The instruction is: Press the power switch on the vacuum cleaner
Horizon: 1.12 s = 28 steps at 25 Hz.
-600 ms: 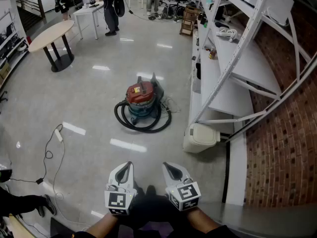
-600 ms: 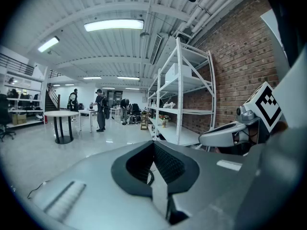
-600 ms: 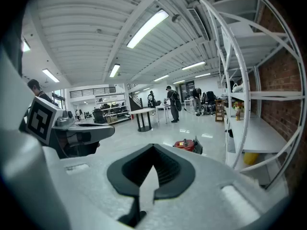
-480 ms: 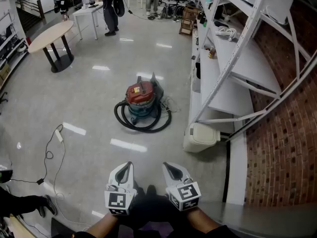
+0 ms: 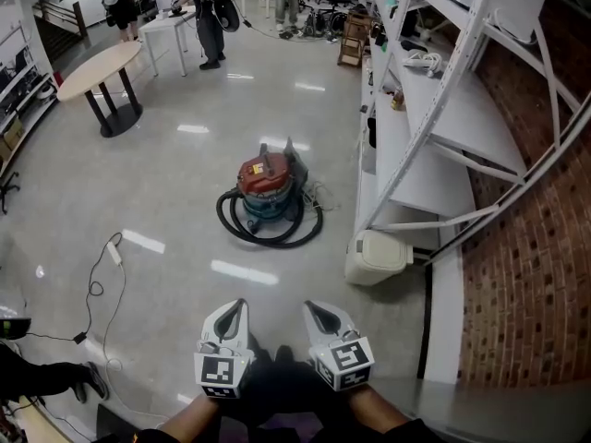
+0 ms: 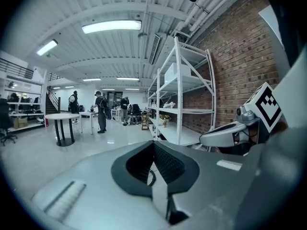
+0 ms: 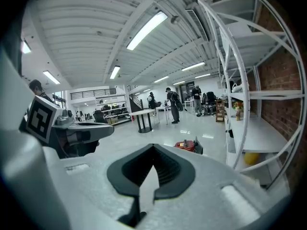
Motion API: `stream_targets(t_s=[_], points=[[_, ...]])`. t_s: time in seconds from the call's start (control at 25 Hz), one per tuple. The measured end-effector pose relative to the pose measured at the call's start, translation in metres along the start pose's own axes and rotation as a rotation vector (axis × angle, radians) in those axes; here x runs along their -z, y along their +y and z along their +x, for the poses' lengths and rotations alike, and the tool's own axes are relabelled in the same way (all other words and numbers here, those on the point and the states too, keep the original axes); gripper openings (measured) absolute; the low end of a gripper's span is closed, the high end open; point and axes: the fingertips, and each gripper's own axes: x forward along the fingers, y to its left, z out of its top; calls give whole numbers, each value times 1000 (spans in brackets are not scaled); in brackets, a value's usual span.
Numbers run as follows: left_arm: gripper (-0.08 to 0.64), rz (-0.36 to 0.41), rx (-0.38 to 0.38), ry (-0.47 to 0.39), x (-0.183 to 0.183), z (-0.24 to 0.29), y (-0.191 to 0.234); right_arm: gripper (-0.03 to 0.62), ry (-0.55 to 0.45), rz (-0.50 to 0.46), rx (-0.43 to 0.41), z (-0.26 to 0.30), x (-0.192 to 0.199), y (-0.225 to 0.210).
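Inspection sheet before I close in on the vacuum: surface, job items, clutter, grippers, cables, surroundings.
Surface: glossy grey floor, with light glare.
Job's things: red-topped vacuum cleaner stands upright ahead, with a black hose coiled round its base. The power switch is too small to make out.
Clutter: white container at the foot of the shelving.
Grippers: left gripper and right gripper are held low near the person, jaws together, nothing between them, well short of the vacuum.
Cables: power strip with its thin cable lies on the floor at left.
Surroundings: white shelving, brick wall, round table, people at the far end.
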Motion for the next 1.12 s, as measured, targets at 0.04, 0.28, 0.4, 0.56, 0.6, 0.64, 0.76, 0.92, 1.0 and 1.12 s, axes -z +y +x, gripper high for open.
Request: stream_targets(t_s=[0.04, 0.28, 0.4, 0.56, 0.6, 0.64, 0.76, 0.92, 1.0, 1.12], points=[[15, 5, 1, -1, -2, 0, 0, -8, 1, 1, -2, 0, -1, 0], [14, 18, 7, 19, -7, 3, -4, -8, -11, 8, -21, 2, -5, 2], [15, 22, 5, 32, -5, 3, 1, -8, -5, 17, -33, 7, -4, 6], [14, 12, -8, 52, 4, 6, 15, -8, 7, 21, -45, 22, 3, 12], [14, 7, -12, 56, 6, 6, 20, -8, 10, 21, -48, 25, 4, 14], [15, 0, -14, 60, 8, 7, 24, -8, 11, 17, -47, 29, 2, 16], [15, -19, -18, 65, 11, 13, 41, -8, 6, 10, -41, 43, -7, 21], [15, -36, -22, 67, 13, 27, 71, -8, 38, 21, -34, 72, -9, 26], [14, -41, -21, 69, 17, 35, 90, -8, 52, 27, -26, 91, -12, 29], [15, -48, -16, 85, 22, 48, 124, -8, 51, 35, -8, 123, -22, 35]])
